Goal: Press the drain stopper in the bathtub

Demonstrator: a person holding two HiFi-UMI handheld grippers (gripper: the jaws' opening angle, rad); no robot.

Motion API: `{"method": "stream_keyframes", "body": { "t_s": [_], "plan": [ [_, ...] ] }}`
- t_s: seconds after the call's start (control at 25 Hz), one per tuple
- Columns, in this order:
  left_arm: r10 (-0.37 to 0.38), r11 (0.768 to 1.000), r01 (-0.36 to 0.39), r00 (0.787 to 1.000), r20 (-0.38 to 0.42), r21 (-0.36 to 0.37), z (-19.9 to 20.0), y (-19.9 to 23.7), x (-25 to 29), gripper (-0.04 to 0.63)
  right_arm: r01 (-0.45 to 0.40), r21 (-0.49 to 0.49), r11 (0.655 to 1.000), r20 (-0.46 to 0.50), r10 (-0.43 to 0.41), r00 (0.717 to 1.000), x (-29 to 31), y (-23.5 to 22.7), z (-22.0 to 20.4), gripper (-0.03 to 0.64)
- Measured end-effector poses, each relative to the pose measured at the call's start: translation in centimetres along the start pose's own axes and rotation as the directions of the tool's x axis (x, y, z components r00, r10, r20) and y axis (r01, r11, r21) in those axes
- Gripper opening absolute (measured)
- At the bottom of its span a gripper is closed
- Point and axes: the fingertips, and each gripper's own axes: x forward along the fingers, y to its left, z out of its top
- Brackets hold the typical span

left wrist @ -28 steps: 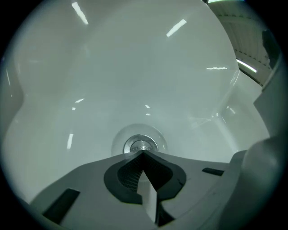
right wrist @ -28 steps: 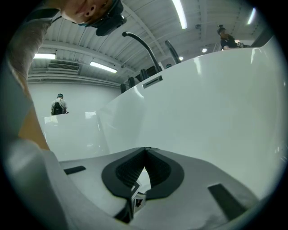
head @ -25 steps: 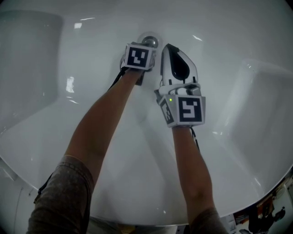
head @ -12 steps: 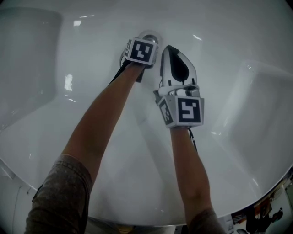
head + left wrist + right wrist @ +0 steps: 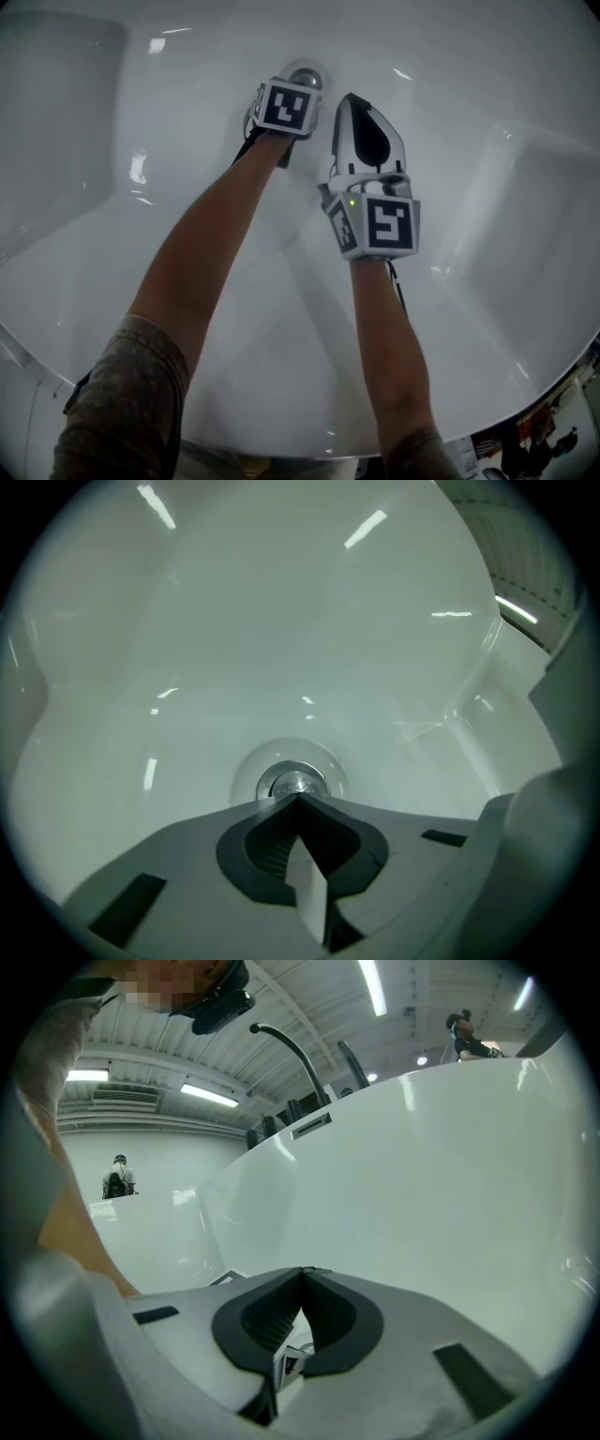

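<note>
Left gripper (image 5: 298,803), closed empty as a blunt tip, points at the stopper (image 5: 294,782); right gripper (image 5: 302,1274), likewise closed, waits aside.

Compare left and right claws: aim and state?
The left claw points down at the drain stopper, tips at its edge; the right claw points at the bathtub wall, off the drain. Left reaches farther forward than right. Both are shut, empty.

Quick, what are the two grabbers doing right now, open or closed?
Left gripper: closed, holding nothing, tips pointed at the drain stopper.
Right gripper: closed, holding nothing.
</note>
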Motion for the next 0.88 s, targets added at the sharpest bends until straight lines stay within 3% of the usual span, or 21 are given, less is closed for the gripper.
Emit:
{"method": "stream_keyframes", "body": {
  "t_s": [0.16,0.4,0.88],
  "plan": [
    [0.016,0.999,-0.017,0.999,-0.050,-0.035,-0.9,0.6,-1.0,0.002,0.000,-0.002,1.000,-0.008,0.000,1.000,-0.4,0.3,0.3,0.000],
    [0.021,0.997,-0.021,1.000,-0.003,-0.072,-0.7,0.3,-3.5,0.002,0.011,-0.010,1.000,-0.002,-0.011,1.000,-1.5,0.0,1.6,0.000],
    [0.008,0.992,0.003,0.996,0.088,-0.128,3.5,-4.4,-15.3,0.003,0.023,0.002,1.000,-0.017,-0.023,1.000,-6.3,2.3,8.3,0.000]
  ]
}}
